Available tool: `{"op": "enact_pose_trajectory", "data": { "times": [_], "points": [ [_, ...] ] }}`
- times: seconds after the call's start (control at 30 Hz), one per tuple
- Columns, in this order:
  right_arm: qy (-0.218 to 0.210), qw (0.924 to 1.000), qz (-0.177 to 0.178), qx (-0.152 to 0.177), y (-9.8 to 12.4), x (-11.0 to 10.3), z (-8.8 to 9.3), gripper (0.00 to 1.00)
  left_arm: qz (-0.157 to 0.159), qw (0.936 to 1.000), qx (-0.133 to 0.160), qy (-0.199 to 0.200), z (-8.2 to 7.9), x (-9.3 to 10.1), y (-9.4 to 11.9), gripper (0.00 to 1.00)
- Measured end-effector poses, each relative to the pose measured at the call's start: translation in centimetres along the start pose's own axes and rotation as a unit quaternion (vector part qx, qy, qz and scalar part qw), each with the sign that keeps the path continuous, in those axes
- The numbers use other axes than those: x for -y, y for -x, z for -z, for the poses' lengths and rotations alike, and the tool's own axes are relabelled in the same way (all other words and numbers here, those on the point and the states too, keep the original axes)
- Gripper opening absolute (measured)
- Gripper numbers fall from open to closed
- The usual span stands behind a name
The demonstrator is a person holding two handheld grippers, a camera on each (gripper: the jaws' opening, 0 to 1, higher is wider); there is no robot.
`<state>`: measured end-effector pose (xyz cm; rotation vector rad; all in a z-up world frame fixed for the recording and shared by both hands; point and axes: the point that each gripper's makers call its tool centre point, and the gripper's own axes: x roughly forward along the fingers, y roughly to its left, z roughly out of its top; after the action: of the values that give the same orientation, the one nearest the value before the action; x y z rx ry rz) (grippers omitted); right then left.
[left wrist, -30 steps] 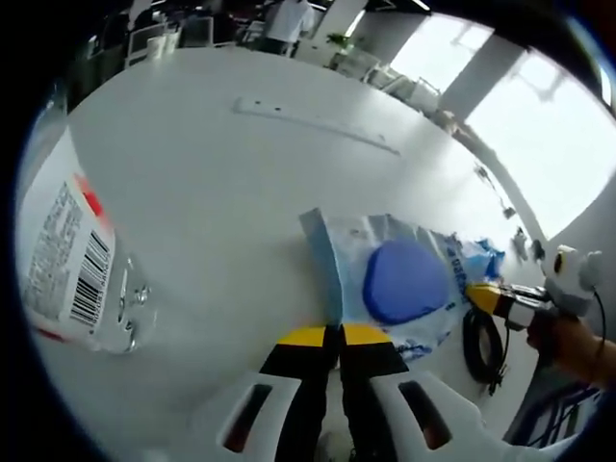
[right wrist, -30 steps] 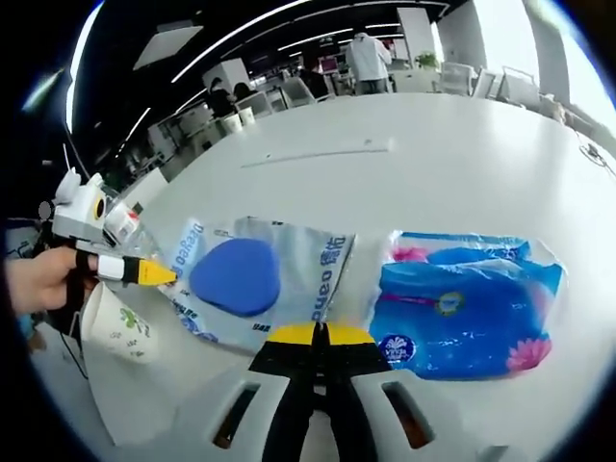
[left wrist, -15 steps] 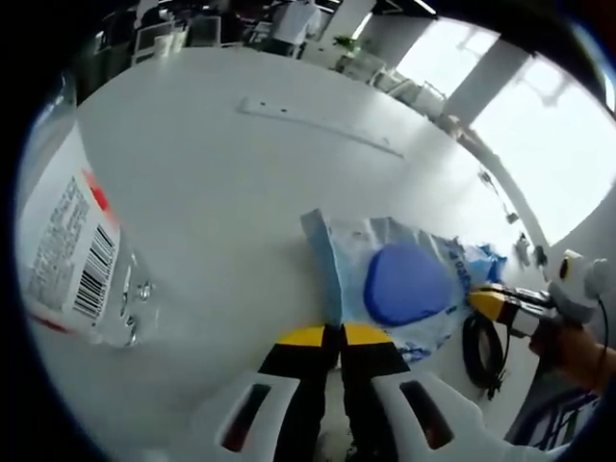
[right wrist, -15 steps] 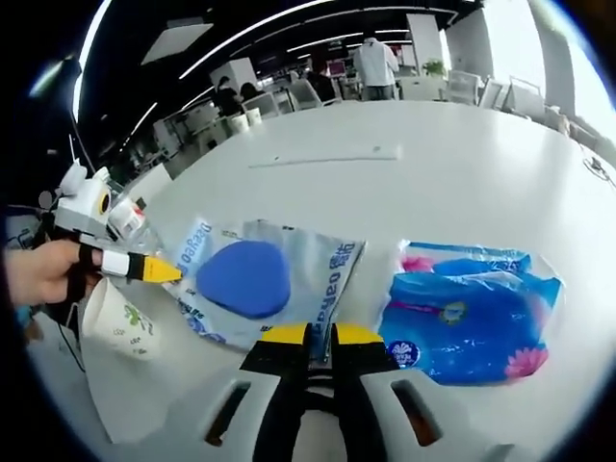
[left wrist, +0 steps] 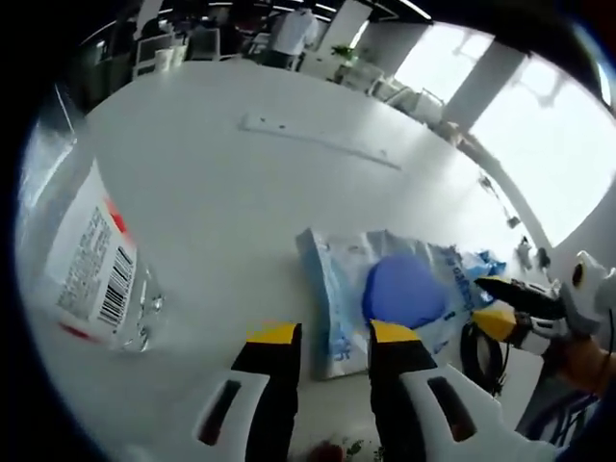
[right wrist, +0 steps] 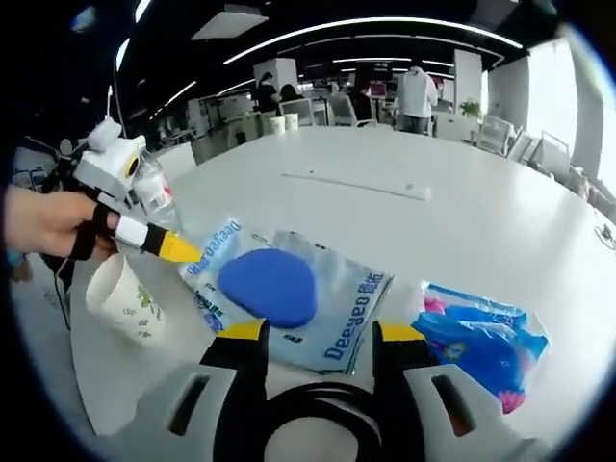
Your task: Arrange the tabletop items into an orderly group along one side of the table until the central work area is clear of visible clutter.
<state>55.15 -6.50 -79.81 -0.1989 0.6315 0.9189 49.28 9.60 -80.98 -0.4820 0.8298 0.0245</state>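
Both the left hand-held gripper and right hand-held gripper stand spread and empty beside the clear pouch, which lies with the tissue pack, paper cup and bottle near the worktop edge, so grouping looks largely done.

Left gripper and right gripper: each has two black jaws tipped yellow, set on white moulded bodies with dark slots. Beside the paper cup, a hand grips the left gripper's black handle.
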Motion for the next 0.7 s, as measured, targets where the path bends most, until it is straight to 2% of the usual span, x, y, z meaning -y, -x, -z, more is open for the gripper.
{"op": "enact_pose_trajectory", "data": {
  "times": [0.27, 0.43, 0.57, 0.7],
  "points": [
    [-0.004, 0.9996, -0.007, 0.025, 1.2, -0.5, -0.9, 0.46, 0.014, 0.9997, 0.016, -0.012, -0.6, 1.2, 0.9, 0.49],
    [-0.001, 0.9993, -0.013, 0.034, 2.0, -1.1, -1.4, 0.53, 0.046, 0.9983, 0.027, -0.024, -0.9, 2.8, 1.8, 0.61],
    [-0.003, 0.9991, -0.013, 0.04, 2.8, -1.2, -1.6, 0.55, 0.07, 0.9951, 0.047, -0.053, -1.7, 4.2, 3.0, 0.75],
    [-0.008, 0.9989, -0.011, 0.045, 3.5, -1.2, -1.8, 0.57, 0.08, 0.9923, 0.062, -0.072, -2.1, 5.1, 4.1, 0.84]
  ]
}}
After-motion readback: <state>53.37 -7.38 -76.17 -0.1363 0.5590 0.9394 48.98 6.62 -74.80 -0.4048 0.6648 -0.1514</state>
